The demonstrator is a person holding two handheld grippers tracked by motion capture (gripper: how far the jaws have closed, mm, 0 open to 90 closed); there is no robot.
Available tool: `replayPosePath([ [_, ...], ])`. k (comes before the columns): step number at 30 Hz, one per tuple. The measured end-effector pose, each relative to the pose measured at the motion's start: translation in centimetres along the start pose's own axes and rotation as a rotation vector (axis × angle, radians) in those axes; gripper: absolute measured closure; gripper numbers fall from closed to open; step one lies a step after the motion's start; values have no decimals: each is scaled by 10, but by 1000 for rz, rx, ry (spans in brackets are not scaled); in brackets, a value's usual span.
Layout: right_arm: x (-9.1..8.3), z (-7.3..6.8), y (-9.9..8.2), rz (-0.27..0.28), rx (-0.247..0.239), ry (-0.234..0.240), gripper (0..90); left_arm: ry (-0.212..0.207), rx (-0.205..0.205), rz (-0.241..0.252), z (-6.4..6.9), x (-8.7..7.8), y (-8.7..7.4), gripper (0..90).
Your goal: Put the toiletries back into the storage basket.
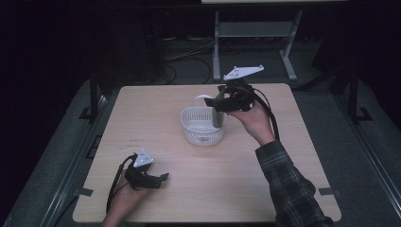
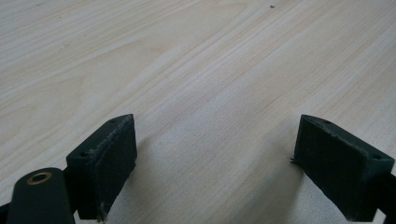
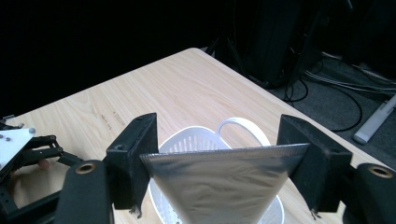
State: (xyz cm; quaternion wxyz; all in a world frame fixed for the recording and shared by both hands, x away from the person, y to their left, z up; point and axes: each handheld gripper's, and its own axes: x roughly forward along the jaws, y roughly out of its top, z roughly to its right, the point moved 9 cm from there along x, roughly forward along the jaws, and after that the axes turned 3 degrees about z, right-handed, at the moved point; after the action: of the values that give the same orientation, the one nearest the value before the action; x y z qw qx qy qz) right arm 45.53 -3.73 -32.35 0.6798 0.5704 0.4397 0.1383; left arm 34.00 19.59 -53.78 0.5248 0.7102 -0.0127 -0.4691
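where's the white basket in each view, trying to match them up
High view: the white basket stands mid-table, just left of the right hand-held gripper, which holds a silvery pouch over its right rim.
Left gripper view: bare wooden table between open jaws; the basket is not in this picture.
Right gripper view: the basket sits at bottom centre, partly behind the pouch, its looped handle above.
Shared landmark: the light wood tabletop.

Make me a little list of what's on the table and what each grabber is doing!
table: light wooden top
basket: white, slotted, with a handle, mid-table
pouch: silvery foil, hanging over the basket's right side
right gripper: shut on the pouch's top edge, above the basket
left gripper: open, nothing between its jaws, low over bare wood near the front edge
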Motion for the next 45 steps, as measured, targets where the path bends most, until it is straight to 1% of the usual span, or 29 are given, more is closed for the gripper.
replayPosePath([
  [5,7,2,-3,-9,-1,-1,298,1,0,2,0,0,0,122],
  [15,15,2,-8,-19,4,-1,298,-1,1,1,0,0,0,122],
  [24,22,5,-20,-29,14,-4,298,-2,1,1,0,0,0,122],
  [26,25,6,-23,-39,14,-4,298,-2,1,1,0,0,0,122],
  [31,28,6,-25,-43,12,-4,298,-2,1,1,0,0,0,122],
  [45,37,8,-40,-66,20,-8,298,-1,6,-2,0,-1,0,122],
])
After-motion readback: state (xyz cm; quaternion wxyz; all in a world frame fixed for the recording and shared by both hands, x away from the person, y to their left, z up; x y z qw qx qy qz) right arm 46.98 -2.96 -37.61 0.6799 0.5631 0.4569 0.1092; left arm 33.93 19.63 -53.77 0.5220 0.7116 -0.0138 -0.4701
